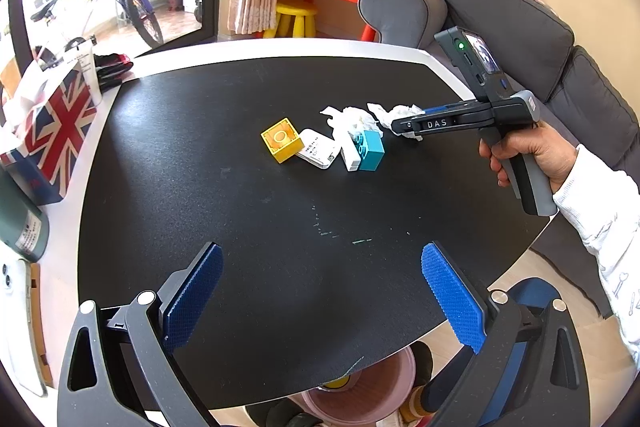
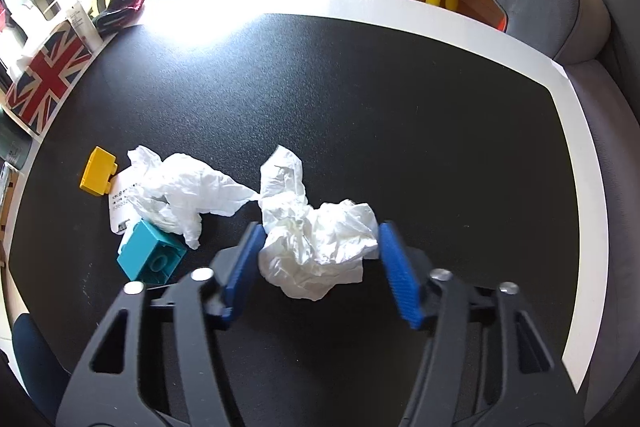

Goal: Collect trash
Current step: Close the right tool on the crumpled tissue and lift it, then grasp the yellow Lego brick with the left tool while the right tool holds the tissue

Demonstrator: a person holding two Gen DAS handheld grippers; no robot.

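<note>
A white table [image 1: 256,47] is carrying a large black mat [image 1: 280,195], and all the clutter is sitting near the mat's middle. 2 crumpled white tissues are lying there: the nearer tissue [image 2: 320,251] is sitting between the blue pads of the right gripper [image 2: 320,263], and the farther tissue [image 2: 188,195] is draping over a white card [image 2: 120,203] just beside it. The right gripper's pads are touching the nearer tissue's 2 sides, so the claw is looking clamped on it, though the paper is hardly being squashed yet and is resting on the mat. The left gripper [image 1: 320,291] is hanging over bare mat with its pads wide apart and nothing between them.

Judging by this, the collecting is barely beginning: both tissues are waiting on the mat, and a pink bin [image 1: 360,387] is showing below the table's near edge. A teal block [image 2: 152,259] and a yellow block [image 2: 98,177] are probably not trash.

"DAS" is reading clearly on the right gripper's finger in the left view; the card's print is too small to read.
</note>
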